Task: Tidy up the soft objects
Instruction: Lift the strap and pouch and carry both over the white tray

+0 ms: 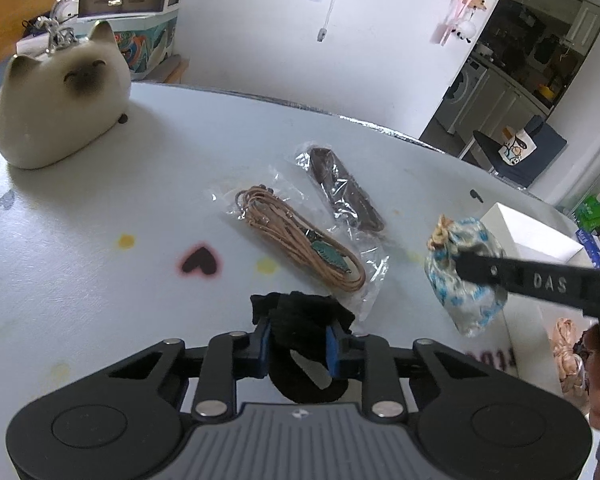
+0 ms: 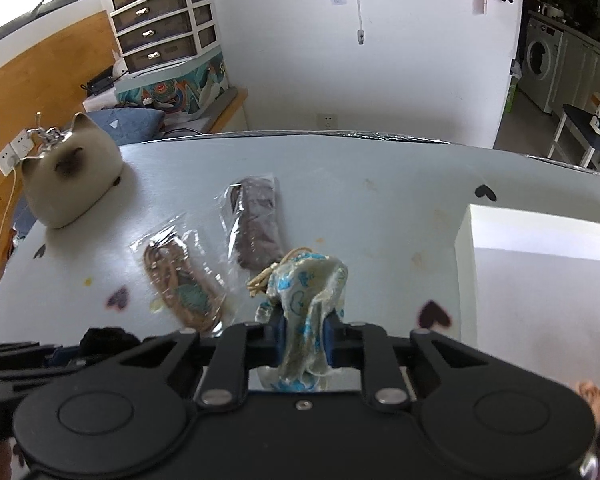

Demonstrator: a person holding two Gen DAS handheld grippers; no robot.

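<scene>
My left gripper (image 1: 298,336) is shut on a black fabric band (image 1: 300,312), which bunches up between the blue pads just over the white table (image 1: 100,208). The right gripper (image 2: 304,340) is shut on a white pouch with blue print and a tan drawstring (image 2: 312,280), held above the table. From the left wrist the same pouch (image 1: 464,304) hangs at the right, with a black right finger (image 1: 500,274) across it. The right wrist view shows the black band (image 2: 104,338) at lower left. A cream cat plush (image 1: 60,96) sits at the table's far left.
Two clear bags lie mid-table, one with tan cord (image 1: 300,244) and one with a dark brown item (image 1: 344,188). An open white box (image 2: 540,264) stands at the right. A pinkish fabric bundle (image 1: 566,360) shows at the right edge. Drawers (image 2: 160,28) stand behind the table.
</scene>
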